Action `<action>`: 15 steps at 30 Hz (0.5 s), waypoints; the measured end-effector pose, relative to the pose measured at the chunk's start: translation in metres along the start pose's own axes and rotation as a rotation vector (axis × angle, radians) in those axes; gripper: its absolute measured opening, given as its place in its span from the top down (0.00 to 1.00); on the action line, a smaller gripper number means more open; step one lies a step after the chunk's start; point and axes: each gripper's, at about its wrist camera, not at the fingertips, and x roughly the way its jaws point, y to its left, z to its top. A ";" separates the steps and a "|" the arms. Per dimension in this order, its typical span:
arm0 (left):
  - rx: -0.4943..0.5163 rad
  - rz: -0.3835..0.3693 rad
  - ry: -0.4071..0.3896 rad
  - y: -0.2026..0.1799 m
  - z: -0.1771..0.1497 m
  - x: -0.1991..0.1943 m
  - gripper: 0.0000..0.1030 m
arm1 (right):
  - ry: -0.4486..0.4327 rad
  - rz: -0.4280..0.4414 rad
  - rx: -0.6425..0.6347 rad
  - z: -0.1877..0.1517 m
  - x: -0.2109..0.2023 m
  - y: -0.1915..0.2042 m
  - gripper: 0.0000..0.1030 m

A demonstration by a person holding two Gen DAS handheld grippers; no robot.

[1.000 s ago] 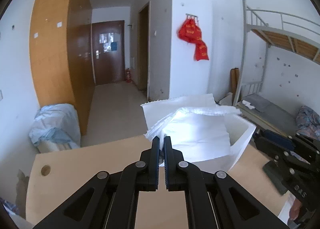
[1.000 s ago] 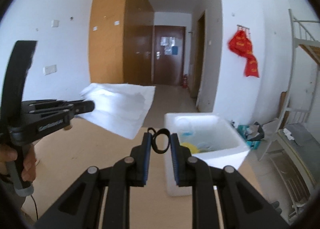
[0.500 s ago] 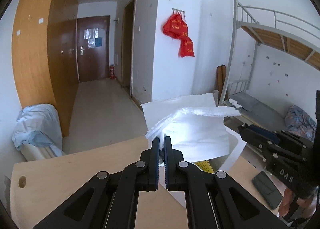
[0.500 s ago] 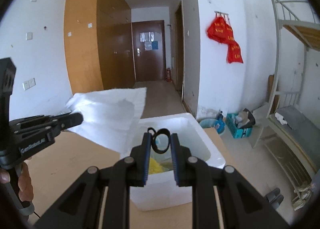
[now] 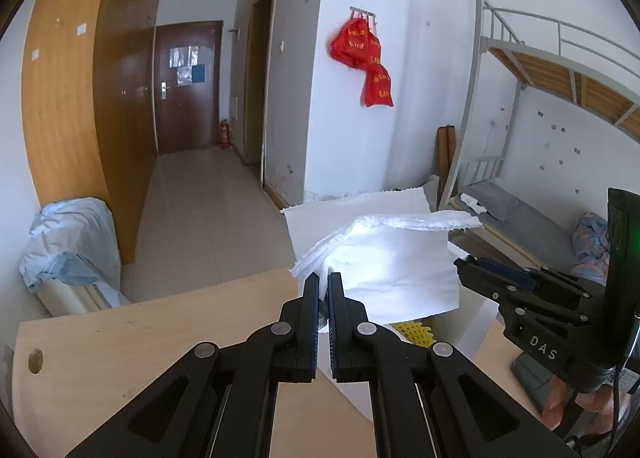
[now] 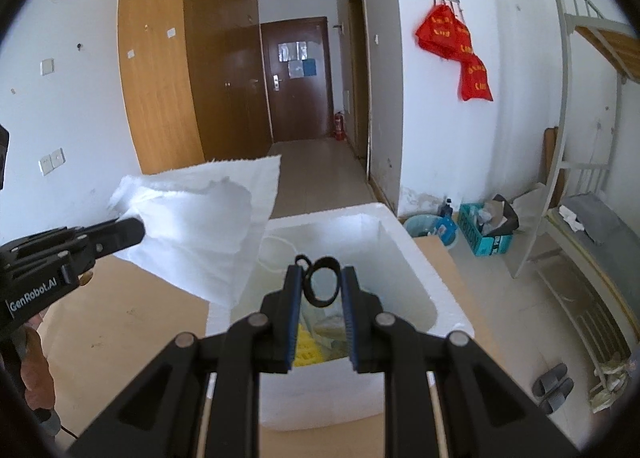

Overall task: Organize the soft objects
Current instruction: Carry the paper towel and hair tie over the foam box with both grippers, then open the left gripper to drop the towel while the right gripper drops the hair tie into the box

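Over a light wooden tabletop [image 5: 140, 338] in a dormitory room, my left tongs [image 5: 324, 286] are clamped on one corner of a folded white cloth [image 5: 396, 270], which hangs in the air with its free end drooping above the open white foam box [image 6: 404, 254]. My right tongs [image 6: 320, 278] are pinched on a small black elastic loop [image 6: 322, 286] and hover over the same box, where something yellow [image 6: 302, 342] and other pale pieces, too indistinct to name, already lie at the bottom. The cloth appears bound for the box. To place it well, I judge the left tongs should carry the hanging end past the near rim and over the middle of the cavity, then lower until the cloth's bottom edge settles inside before parting, so it folds down on itself rather than draping over the wall. The right tongs sit close to that path; keeping them to their own side should avoid snagging the cloth, and the light loop can drop in afterward.
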 end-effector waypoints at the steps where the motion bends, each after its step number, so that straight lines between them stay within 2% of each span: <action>1: 0.002 0.001 0.000 0.000 0.000 0.000 0.96 | 0.005 0.007 0.006 0.000 0.001 -0.001 0.77; 4: 0.002 0.000 0.000 0.002 0.001 0.001 0.96 | 0.008 0.010 0.012 0.002 0.002 -0.005 0.76; 6: 0.002 -0.001 -0.003 0.003 0.000 0.000 0.96 | 0.008 0.019 0.020 0.003 0.003 -0.006 0.69; 8: 0.004 -0.002 -0.001 0.002 0.000 0.001 0.96 | 0.002 0.013 0.020 0.003 0.002 -0.006 0.67; 11: 0.008 -0.007 0.001 0.000 0.000 0.002 0.96 | -0.013 0.004 0.023 0.003 -0.003 -0.007 0.53; 15: 0.023 -0.012 0.002 -0.002 0.001 0.005 0.96 | -0.031 0.005 0.041 0.001 -0.012 -0.011 0.52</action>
